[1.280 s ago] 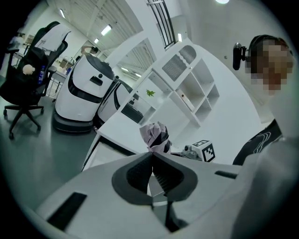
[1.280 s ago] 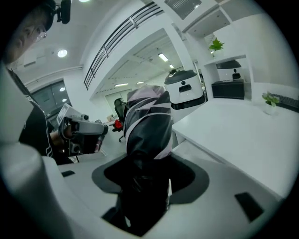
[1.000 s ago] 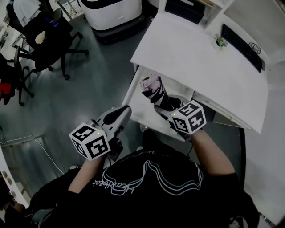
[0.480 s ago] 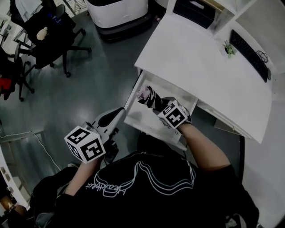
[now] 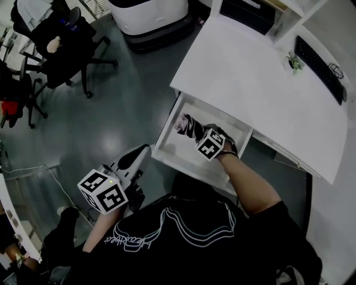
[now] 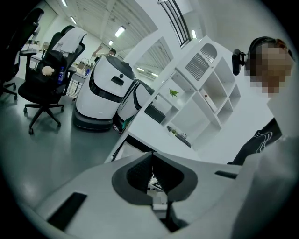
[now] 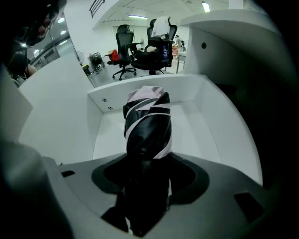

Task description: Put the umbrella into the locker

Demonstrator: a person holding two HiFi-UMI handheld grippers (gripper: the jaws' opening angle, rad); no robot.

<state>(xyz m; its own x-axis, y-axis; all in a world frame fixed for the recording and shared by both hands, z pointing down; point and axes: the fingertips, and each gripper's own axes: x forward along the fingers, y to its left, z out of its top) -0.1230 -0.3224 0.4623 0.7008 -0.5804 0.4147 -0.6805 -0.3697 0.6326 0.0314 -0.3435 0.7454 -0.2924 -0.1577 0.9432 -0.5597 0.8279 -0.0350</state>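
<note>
In the head view the locker stands open as a white compartment under the edge of a white desk top. The right gripper reaches into it with the folded umbrella, whose pale tip points toward the locker's left wall. The left gripper hangs outside, just left of the locker, over grey floor. A keyboard and a small plant lie on the desk beyond the locker, and an office chair and a white machine stand well to the locker's left. The left gripper view shows its jaws pressed together with nothing between them. The right gripper view shows its jaws clamped on the black, white-striped umbrella, which blocks the middle of the locker's white interior, with chairs beyond the locker's far wall.
</note>
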